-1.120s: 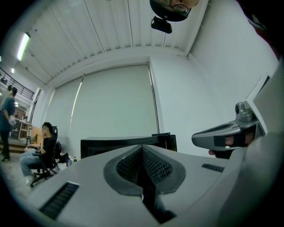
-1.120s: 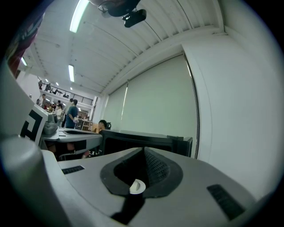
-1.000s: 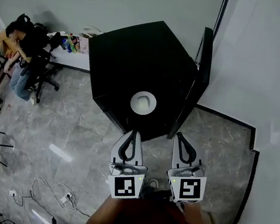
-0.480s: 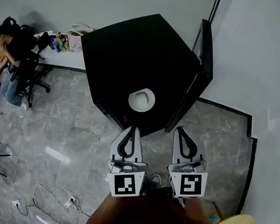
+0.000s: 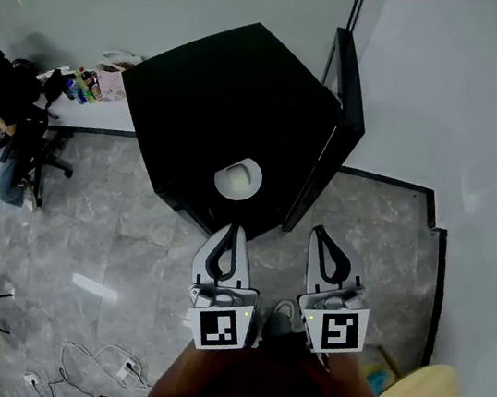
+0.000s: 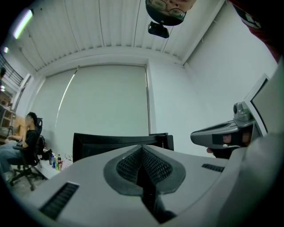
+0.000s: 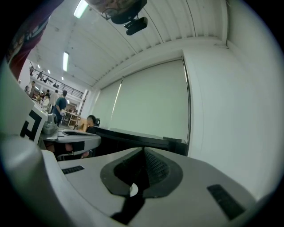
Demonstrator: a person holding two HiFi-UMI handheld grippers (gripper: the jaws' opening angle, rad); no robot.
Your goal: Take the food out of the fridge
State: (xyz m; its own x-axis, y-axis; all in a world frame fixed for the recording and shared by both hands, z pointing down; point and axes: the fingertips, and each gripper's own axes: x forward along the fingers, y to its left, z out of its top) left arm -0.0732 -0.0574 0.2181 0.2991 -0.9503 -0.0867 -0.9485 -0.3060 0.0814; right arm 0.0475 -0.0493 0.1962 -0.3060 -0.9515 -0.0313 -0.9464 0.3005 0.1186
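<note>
Between either pair of jaws: nothing. The left gripper (image 5: 232,233) and right gripper (image 5: 320,234) are both pinched fully closed and empty, held level just short of the black fridge (image 5: 229,87). Food isn't visible; presumably it's inside, and the interior is hidden from above. The door (image 5: 341,114) on the right side looks ajar, can't confirm. I'd spread the right jaws before reaching round that edge and steer clear of the white bowl (image 5: 237,179) on top. Grey marble floor (image 5: 111,237), white walls (image 5: 451,103), loose cables (image 5: 101,361), someone seated (image 5: 6,103) far left.
</note>
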